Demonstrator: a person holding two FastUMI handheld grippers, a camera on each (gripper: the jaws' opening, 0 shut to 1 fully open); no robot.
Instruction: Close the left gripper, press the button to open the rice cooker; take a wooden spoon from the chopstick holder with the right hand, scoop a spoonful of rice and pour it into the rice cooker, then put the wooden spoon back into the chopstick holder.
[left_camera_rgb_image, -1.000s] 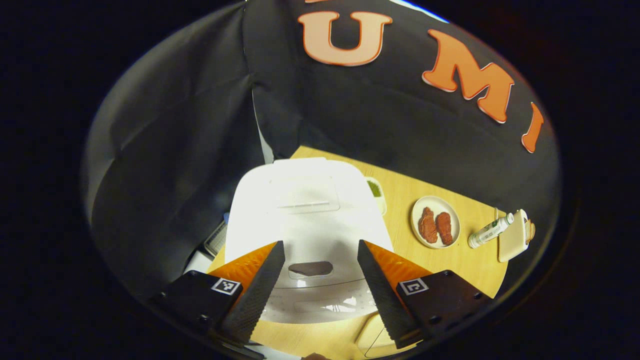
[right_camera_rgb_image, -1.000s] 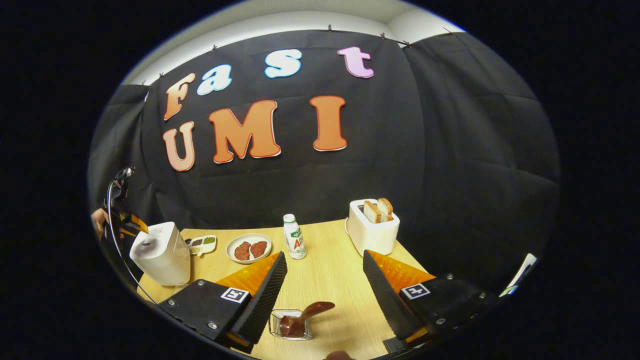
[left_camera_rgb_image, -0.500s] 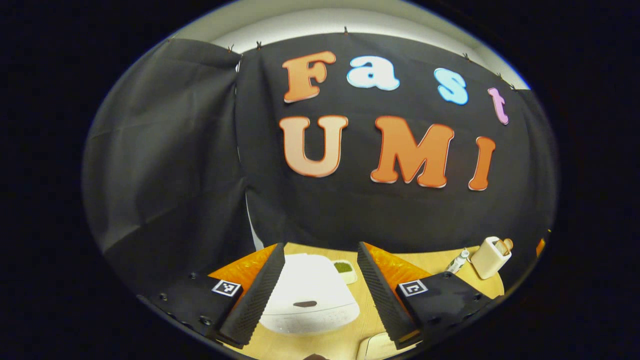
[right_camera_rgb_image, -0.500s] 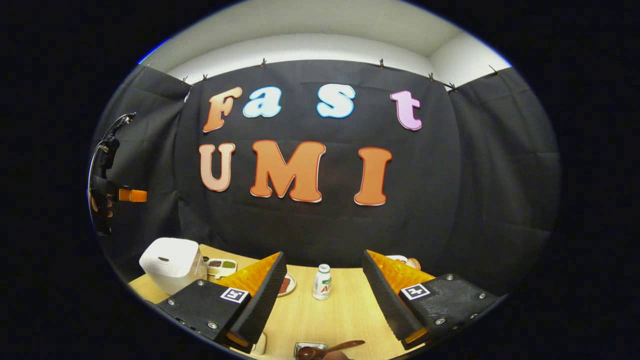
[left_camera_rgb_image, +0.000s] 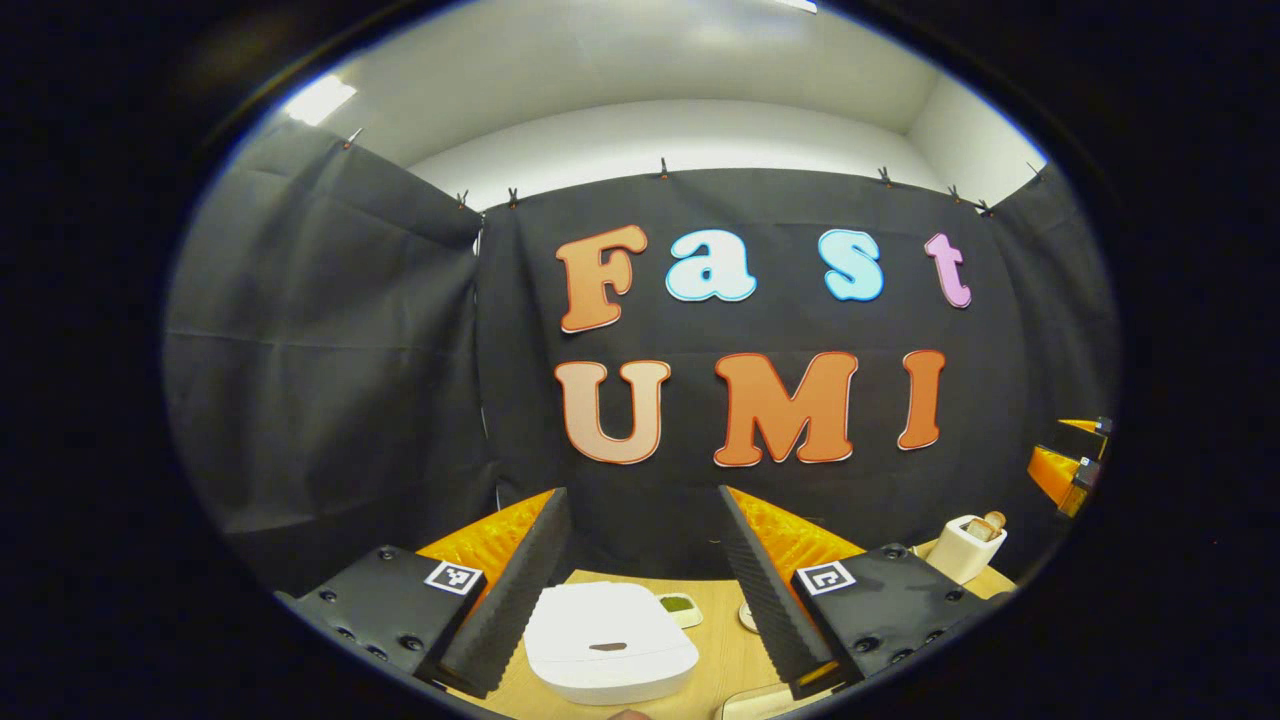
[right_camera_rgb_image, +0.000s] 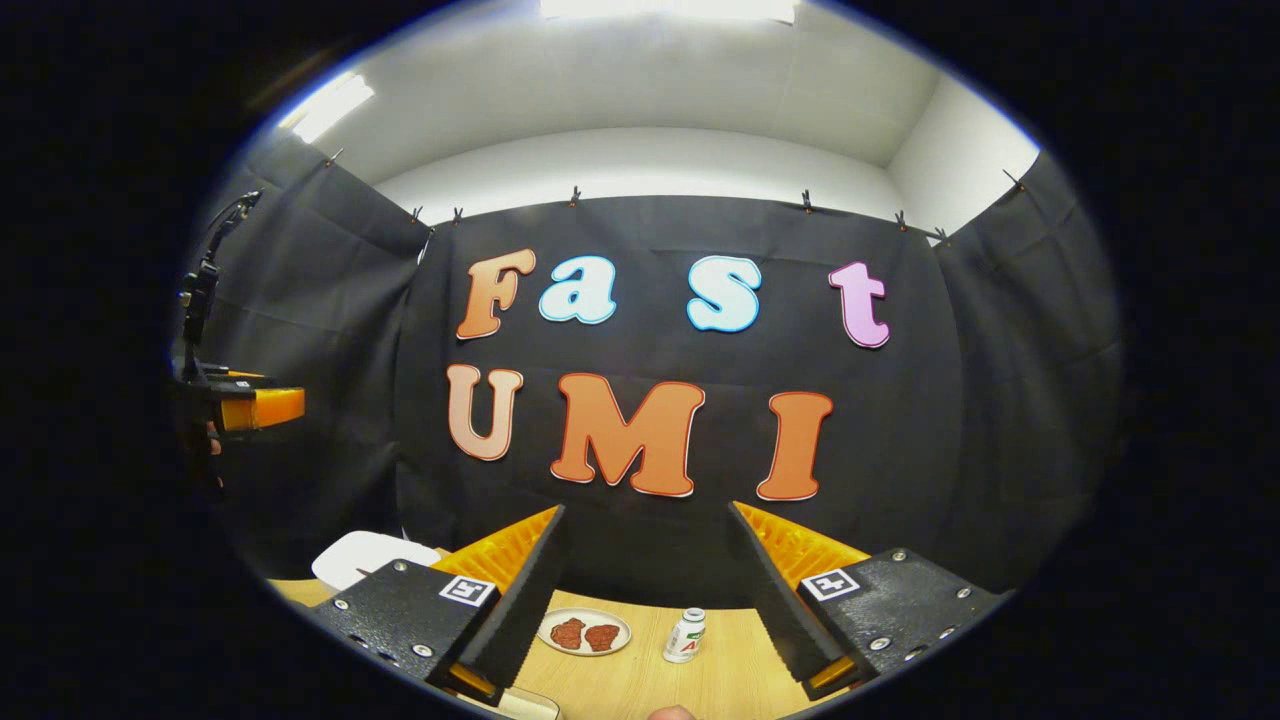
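Now, nearest the lens in the left gripper view, the left gripper (left_camera_rgb_image: 640, 590) stands wide apart with nothing between its fingers. Just past its tips sits the white rice cooker (left_camera_rgb_image: 610, 642), lid down, on the wooden table (left_camera_rgb_image: 722, 655). Beside the cooker's far right corner lies a small white dish of something green (left_camera_rgb_image: 680, 606), and a sliver of a plate's rim (left_camera_rgb_image: 745, 617) peeks out from behind the right finger. Farther right stands a white toaster (left_camera_rgb_image: 965, 548) with bread in its slots; beyond that, at the edge of the view, is what is probably the other gripper (left_camera_rgb_image: 1065, 465), though it is too cut off to be sure.

In the right gripper view the right gripper (right_camera_rgb_image: 645, 590) is likewise spread wide and empty. Between and beyond its fingers lie a white plate with two red pieces of meat (right_camera_rgb_image: 585, 633) and a small white bottle (right_camera_rgb_image: 685, 636), standing upright near it. The cooker shows partly behind the left finger, and the left gripper hangs high at the far left, above the table.

Black cloth (right_camera_rgb_image: 980, 400) walls the booth, clipped along its top edge, with white wall and ceiling (right_camera_rgb_image: 640, 110) above.

Compared with a second ago, both cameras have tilted upward: the cooker, then large under the left gripper, now sits small and low, and the chopstick holder with its wooden spoon has dropped out of the right gripper view.
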